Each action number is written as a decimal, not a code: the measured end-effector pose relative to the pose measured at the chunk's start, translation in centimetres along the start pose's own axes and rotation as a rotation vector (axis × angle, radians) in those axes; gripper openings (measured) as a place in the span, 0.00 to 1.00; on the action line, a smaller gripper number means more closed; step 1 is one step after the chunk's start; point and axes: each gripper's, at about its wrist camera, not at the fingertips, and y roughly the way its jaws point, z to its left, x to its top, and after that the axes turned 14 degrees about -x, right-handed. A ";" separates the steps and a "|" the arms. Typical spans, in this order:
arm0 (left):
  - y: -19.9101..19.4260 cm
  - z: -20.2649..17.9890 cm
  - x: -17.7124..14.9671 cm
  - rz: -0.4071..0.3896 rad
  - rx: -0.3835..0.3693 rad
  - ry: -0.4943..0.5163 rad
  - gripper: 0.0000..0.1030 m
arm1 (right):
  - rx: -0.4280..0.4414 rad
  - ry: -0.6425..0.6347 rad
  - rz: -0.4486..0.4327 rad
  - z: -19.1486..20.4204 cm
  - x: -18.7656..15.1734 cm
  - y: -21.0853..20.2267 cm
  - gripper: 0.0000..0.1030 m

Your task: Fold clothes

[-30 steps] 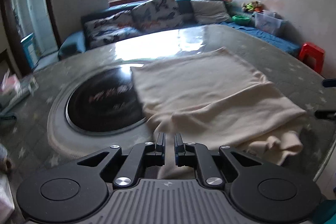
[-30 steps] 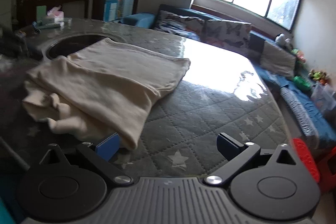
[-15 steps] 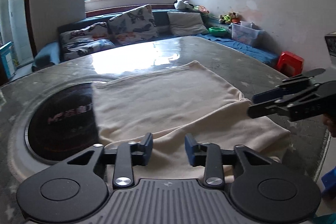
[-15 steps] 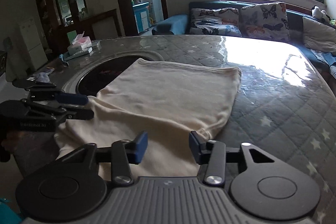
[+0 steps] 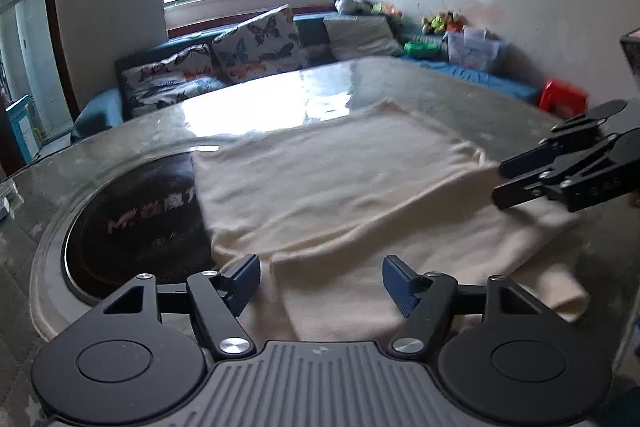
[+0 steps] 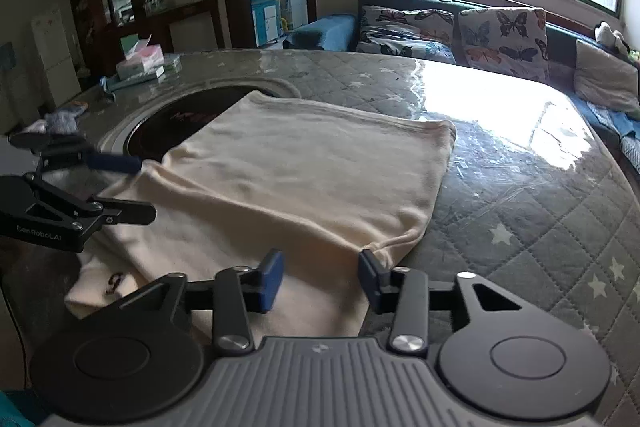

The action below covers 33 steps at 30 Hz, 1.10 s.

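Garment (image 5: 336, 187) lies part-folded on the bench (image 6: 520, 211); left tool (image 5: 320, 281) and right tool (image 6: 320, 277), both released, should pinch its 6 o'clock corners together evenly.

Butterfly cushions (image 5: 256, 43) line the sofa (image 6: 332, 31) behind the quilted table (image 6: 540, 227).

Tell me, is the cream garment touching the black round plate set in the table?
Touching. The left wrist view shows the cream garment lying over the edge of the black round plate, covering part of it.
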 end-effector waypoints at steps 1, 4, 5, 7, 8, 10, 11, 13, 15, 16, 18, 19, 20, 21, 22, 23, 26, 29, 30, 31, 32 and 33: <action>0.1 0.1 -0.2 0.008 0.009 -0.004 0.71 | -0.006 -0.009 0.000 0.2 -0.2 0.1 0.49; -0.4 0.1 -0.5 0.009 0.053 0.003 0.80 | -0.031 -0.031 -0.012 0.6 -0.5 -0.2 0.53; -0.9 -0.1 -0.6 0.000 0.054 0.014 0.82 | -0.034 -0.038 -0.021 0.7 -0.5 -0.6 0.55; -1.6 -0.5 -0.9 -0.012 0.065 0.040 0.92 | -0.038 -0.057 -0.044 1.0 -0.6 -1.5 0.69; -1.8 -0.8 -1.0 -0.012 0.077 0.058 0.92 | -0.040 -0.073 -0.056 1.3 -0.7 -2.0 0.70; -1.8 -1.3 -1.4 -0.003 0.086 0.094 0.92 | -0.036 -0.106 -0.066 1.8 -1.1 -2.5 0.71; -1.7 -1.5 -1.6 0.004 0.091 0.102 0.92 | -0.034 -0.124 -0.069 2.1 -1.3 -2.7 0.71; -1.4 -1.6 -2.0 0.014 0.096 0.098 0.93 | -0.040 -0.142 -0.054 2.5 -1.8 -2.4 0.73; -1.4 -1.7 -2.2 0.020 0.104 0.097 0.95 | -0.048 -0.153 -0.038 2.9 -2.3 -2.1 0.73; -1.6 -1.7 -2.2 0.022 0.108 0.099 0.96 | -0.052 -0.154 -0.036 3.0 -2.4 -2.1 0.73; -2.0 -1.8 -2.3 0.022 0.120 0.107 0.96 | -0.056 -0.157 -0.050 3.1 -2.5 -2.6 0.74; -2.2 -1.8 -2.3 0.022 0.126 0.111 0.97 | -0.060 -0.155 -0.059 3.0 -2.4 -2.8 0.76; -2.5 -1.8 -2.4 0.021 0.133 0.115 0.97 | -0.066 -0.150 -0.066 3.0 -2.4 -2.9 0.77; -2.7 -1.8 -2.5 0.021 0.138 0.118 0.97 | -0.072 -0.146 -0.074 3.0 -2.4 -3.0 0.79; -2.9 -1.7 -2.6 0.020 0.141 0.120 0.97 | -0.080 -0.143 -0.071 2.9 -2.4 -3.0 0.79; -3.3 -1.7 -2.7 0.019 0.144 0.123 0.97 | -0.086 -0.145 -0.065 2.9 -2.6 -2.9 0.79; -4.6 -2.2 -3.3 0.012 0.139 0.147 0.97 | -0.091 -0.158 -0.051 3.0 -3.0 -2.7 0.79; -5.9 -3.3 -4.0 0.002 0.110 0.200 0.97 | -0.091 -0.157 -0.068 2.8 -3.1 -3.6 0.79; -6.2 -3.8 -4.4 0.000 0.095 0.225 0.97 | -0.094 -0.160 -0.072 2.7 -3.1 -4.0 0.80; -6.5 -4.3 -4.7 -0.001 0.080 0.249 0.97 | -0.096 -0.165 -0.075 2.6 -3.1 -4.3 0.80; -6.5 -4.8 -5.0 0.003 0.066 0.271 0.97 | -0.095 -0.172 -0.076 2.6 -3.1 -4.6 0.80; -6.4 -5.2 -5.3 0.006 0.055 0.294 0.97 | -0.093 -0.180 -0.075 2.6 -3.2 -4.9 0.80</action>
